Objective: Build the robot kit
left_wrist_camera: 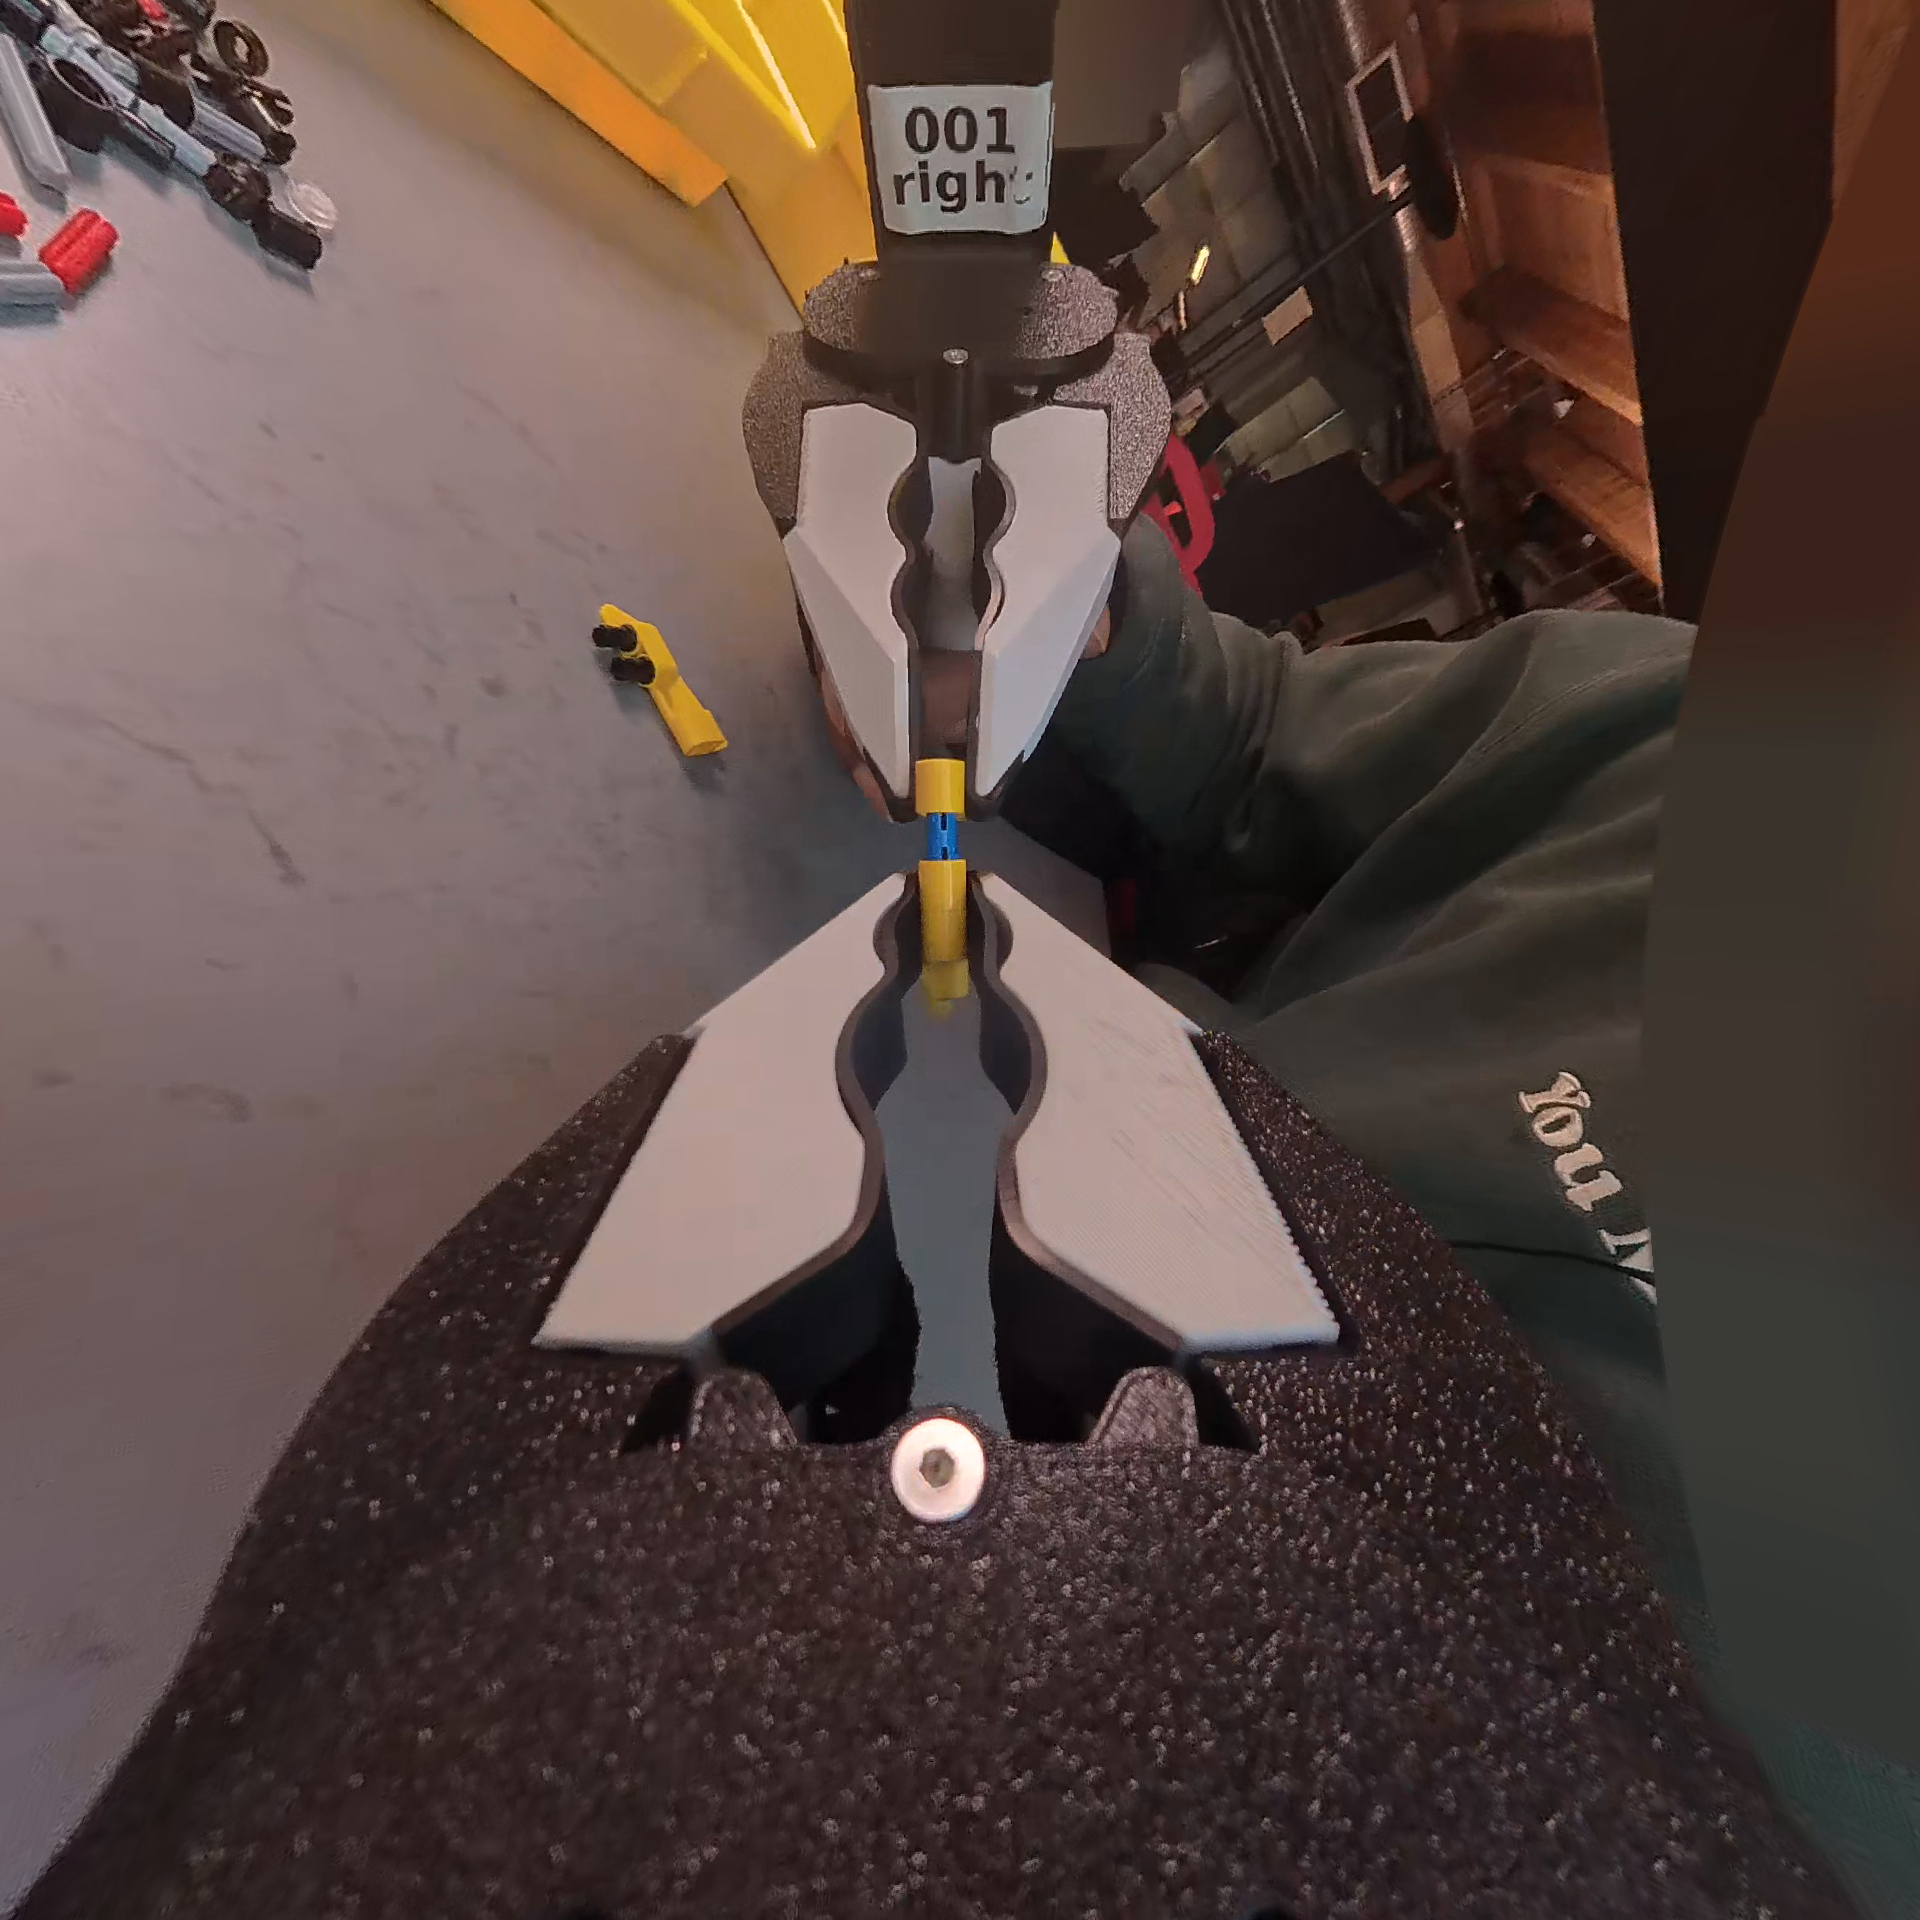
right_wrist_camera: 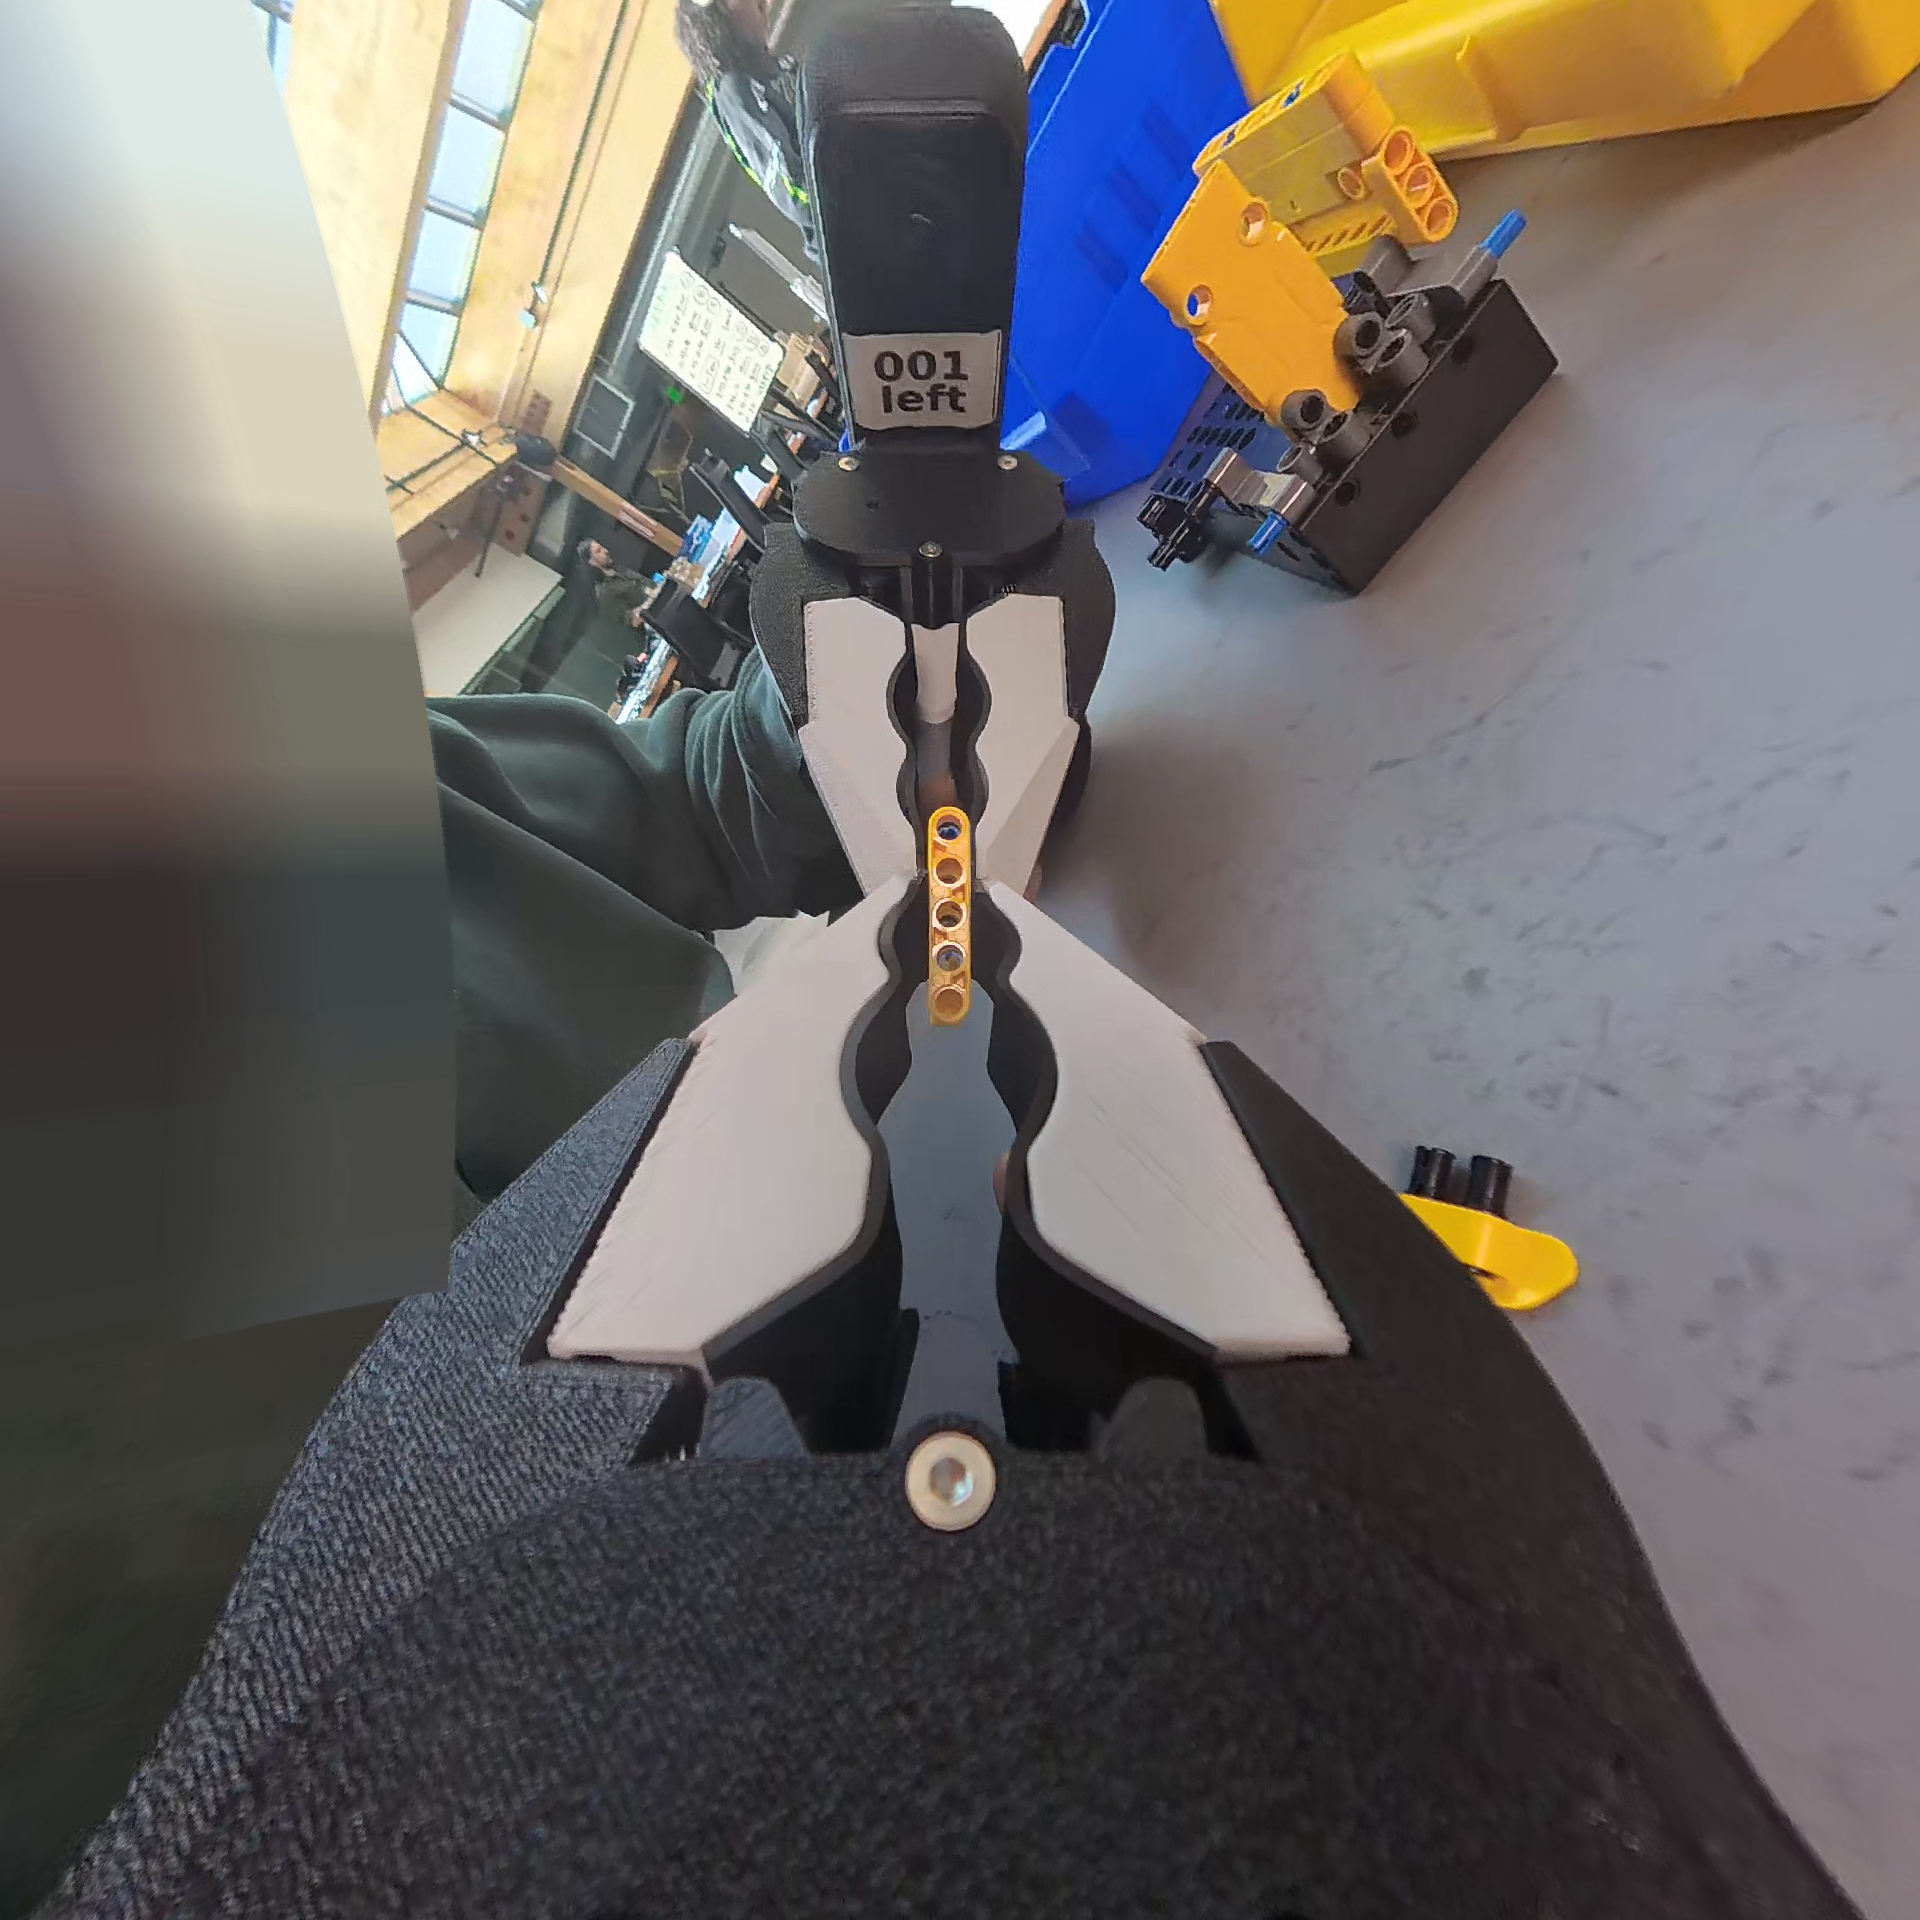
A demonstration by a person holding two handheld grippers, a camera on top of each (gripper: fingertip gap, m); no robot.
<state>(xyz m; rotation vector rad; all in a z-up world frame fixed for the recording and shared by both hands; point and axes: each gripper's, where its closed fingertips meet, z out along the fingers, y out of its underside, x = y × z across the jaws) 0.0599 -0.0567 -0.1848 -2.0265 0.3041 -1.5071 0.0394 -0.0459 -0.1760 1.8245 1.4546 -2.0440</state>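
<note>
Between two grippers (tip to tip), left gripper point(left_wrist_camera: 943, 883), right gripper point(right_wrist_camera: 951, 894), two yellow beams point(left_wrist_camera: 942, 914), one blue pin point(left_wrist_camera: 940, 833)

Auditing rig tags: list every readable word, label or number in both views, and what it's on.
Wording is not quoted here; these things bear it:
White label on the right gripper handle: legible black print.
Matching white label on the left gripper handle: legible.
Pale embroidered lettering on the dark green sleeve: partly cut off.
White chart in the background: too small to read.
</note>
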